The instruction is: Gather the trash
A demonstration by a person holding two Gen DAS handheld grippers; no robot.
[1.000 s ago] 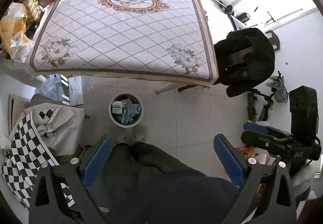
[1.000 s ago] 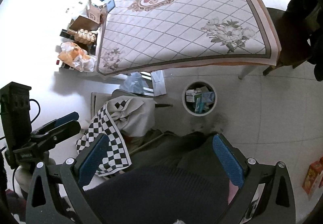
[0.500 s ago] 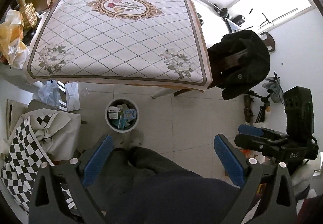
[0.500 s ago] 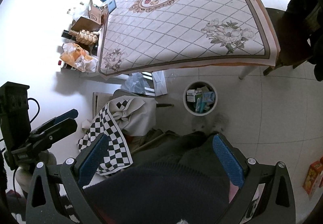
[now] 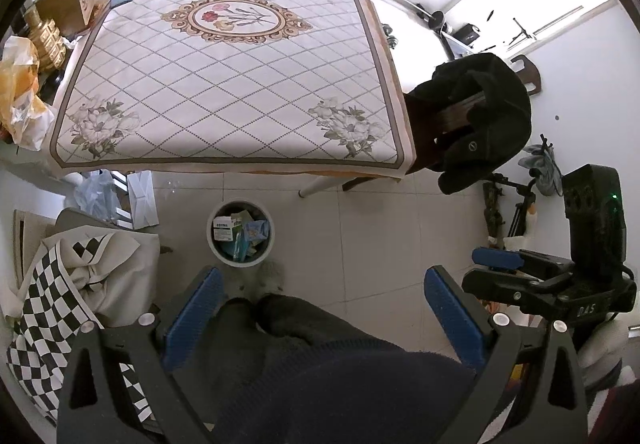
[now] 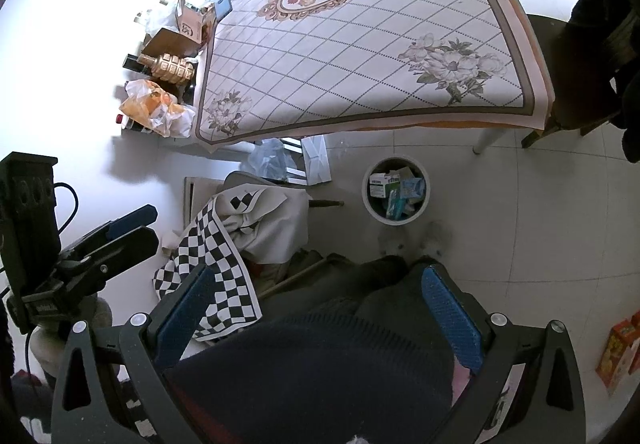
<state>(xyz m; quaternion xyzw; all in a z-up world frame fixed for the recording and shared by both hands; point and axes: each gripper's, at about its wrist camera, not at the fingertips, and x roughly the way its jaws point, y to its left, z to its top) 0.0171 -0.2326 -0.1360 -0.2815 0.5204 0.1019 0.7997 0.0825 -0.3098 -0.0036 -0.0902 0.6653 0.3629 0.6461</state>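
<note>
Nearest in: the left gripper (image 5: 320, 308) held high, jaws spread wide, nothing between the blue pads. The right gripper (image 6: 318, 308) the same, wide apart and empty. Under both, filling the gap between the fingers, the person's dark trousers and sweater.

Step in hand, as I judge it: the collecting looks finished or paused. Neither tool carries anything, and both hang well above the floor. The next move calls for a look round for any leftover scrap; if one turns up, a descent with jaws kept wide, then a carry to the bin.

Just ahead of the left jaws, a little toward the left finger, stands the round white trash bin (image 5: 240, 232) on the tiled floor, well below the tips. In the right wrist view the trash bin (image 6: 395, 189) sits ahead and nearer the right finger. Inside it: small cartons and blue wrappers (image 5: 242, 234), loosely piled, filling much of the opening.

Left of the bin, a checkered cloth (image 5: 44, 308) heaped over something low. Beyond the bin, the table with its floral tablecloth (image 5: 224, 83), top bare of litter as far as I can see. To the right of it, a chair draped in a black jacket (image 5: 476, 119). Off the table's left edge, an orange plastic bag (image 6: 154, 111) and a cardboard box (image 6: 188, 23); whether these count as trash I cannot tell.
</note>
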